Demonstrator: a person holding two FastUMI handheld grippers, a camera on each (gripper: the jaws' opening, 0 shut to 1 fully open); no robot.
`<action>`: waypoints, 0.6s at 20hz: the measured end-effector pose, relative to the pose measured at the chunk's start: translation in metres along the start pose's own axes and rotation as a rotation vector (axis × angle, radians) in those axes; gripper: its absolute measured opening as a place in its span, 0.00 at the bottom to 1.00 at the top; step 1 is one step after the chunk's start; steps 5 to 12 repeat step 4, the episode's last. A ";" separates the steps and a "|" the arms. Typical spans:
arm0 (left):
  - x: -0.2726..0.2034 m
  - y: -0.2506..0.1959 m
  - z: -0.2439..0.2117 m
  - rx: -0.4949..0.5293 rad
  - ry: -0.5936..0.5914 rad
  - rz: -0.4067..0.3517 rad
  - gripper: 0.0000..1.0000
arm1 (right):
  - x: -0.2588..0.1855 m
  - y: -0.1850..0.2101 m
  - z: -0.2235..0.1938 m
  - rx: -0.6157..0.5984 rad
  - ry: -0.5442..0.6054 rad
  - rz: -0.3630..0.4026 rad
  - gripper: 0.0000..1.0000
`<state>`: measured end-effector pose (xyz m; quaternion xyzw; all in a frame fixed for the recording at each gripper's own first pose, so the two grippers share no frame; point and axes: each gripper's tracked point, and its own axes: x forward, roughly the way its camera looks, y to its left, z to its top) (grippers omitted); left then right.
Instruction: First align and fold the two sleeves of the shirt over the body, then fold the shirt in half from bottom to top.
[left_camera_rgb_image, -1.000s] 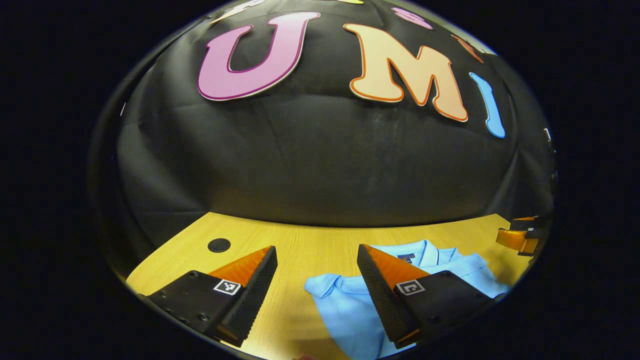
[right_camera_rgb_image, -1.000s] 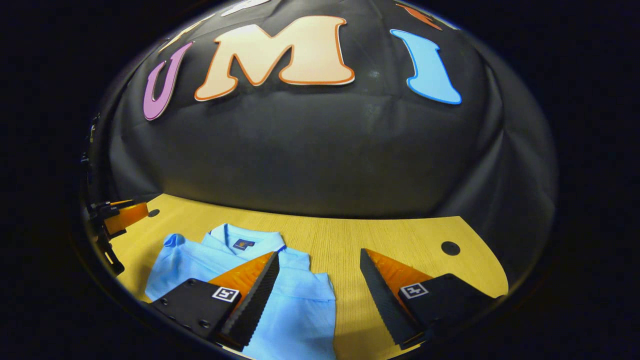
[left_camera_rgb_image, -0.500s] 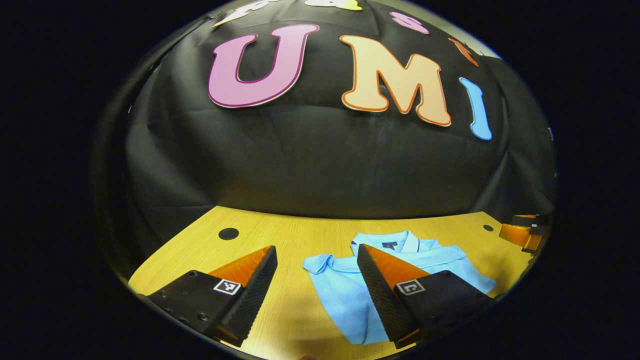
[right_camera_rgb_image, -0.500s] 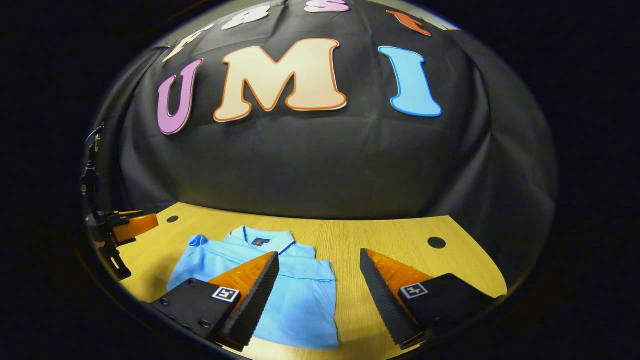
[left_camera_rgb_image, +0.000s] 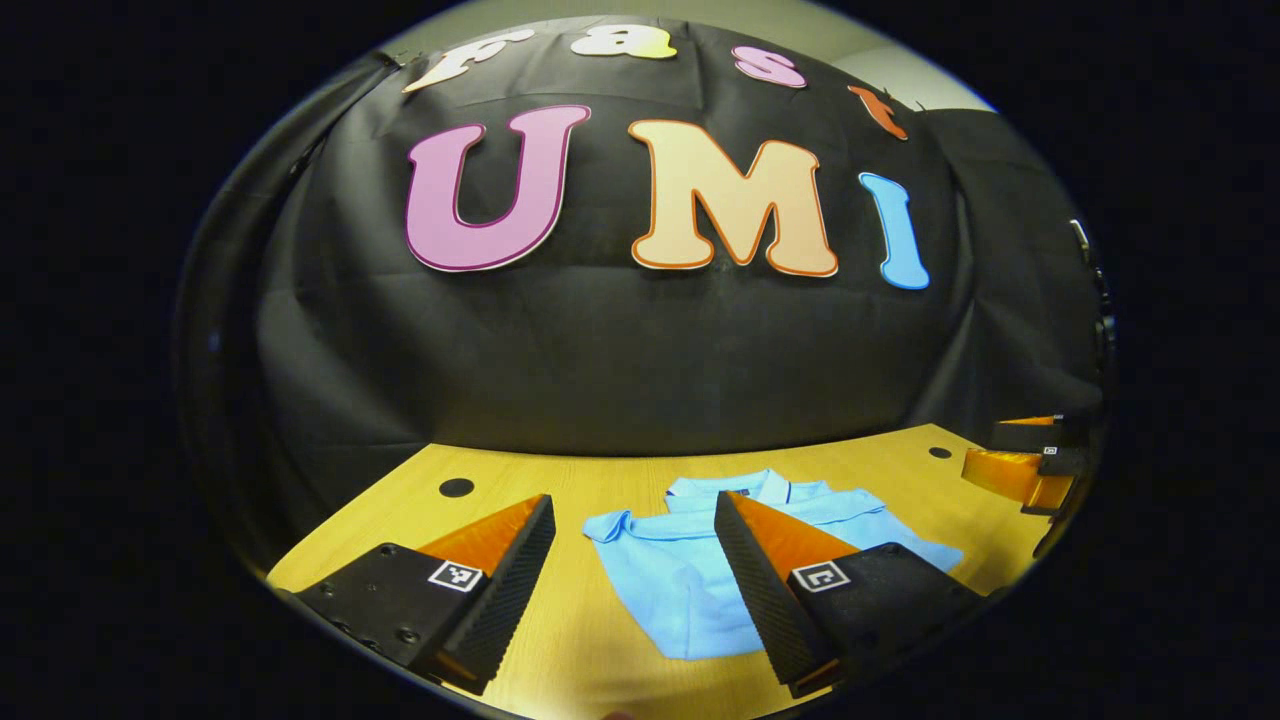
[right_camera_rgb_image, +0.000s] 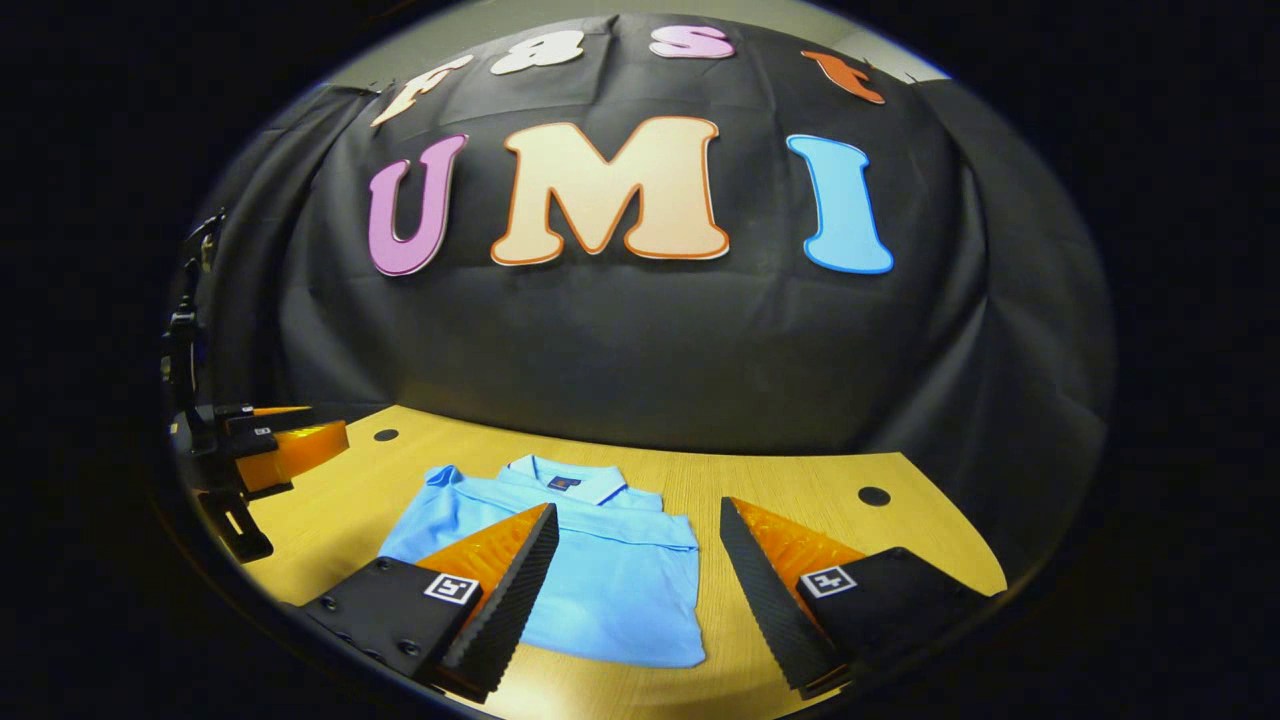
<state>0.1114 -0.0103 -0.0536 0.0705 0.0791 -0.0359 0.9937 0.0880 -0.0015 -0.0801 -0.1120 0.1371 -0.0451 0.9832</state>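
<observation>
Your left gripper (left_camera_rgb_image: 634, 560) hangs open above the table (left_camera_rgb_image: 600, 480); the folded shirt (left_camera_rgb_image: 670, 570) lies ahead.

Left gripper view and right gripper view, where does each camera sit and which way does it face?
Left gripper view: rides the left gripper, facing the booth wall over the folded blue polo shirt; own open fingers below.
Right gripper view: rides the right gripper, facing likewise; own open fingers below.
Shared: polo shirt, wooden table, each other's gripper.
</observation>
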 end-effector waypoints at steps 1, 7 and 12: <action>-0.006 -0.002 -0.001 -0.001 -0.001 0.000 0.96 | -0.006 0.003 0.000 -0.005 -0.006 0.009 1.00; -0.020 -0.011 -0.001 -0.002 -0.020 -0.004 0.96 | -0.024 0.011 0.000 0.001 -0.030 0.042 1.00; -0.020 -0.011 -0.001 -0.002 -0.020 -0.004 0.96 | -0.024 0.011 0.000 0.001 -0.030 0.042 1.00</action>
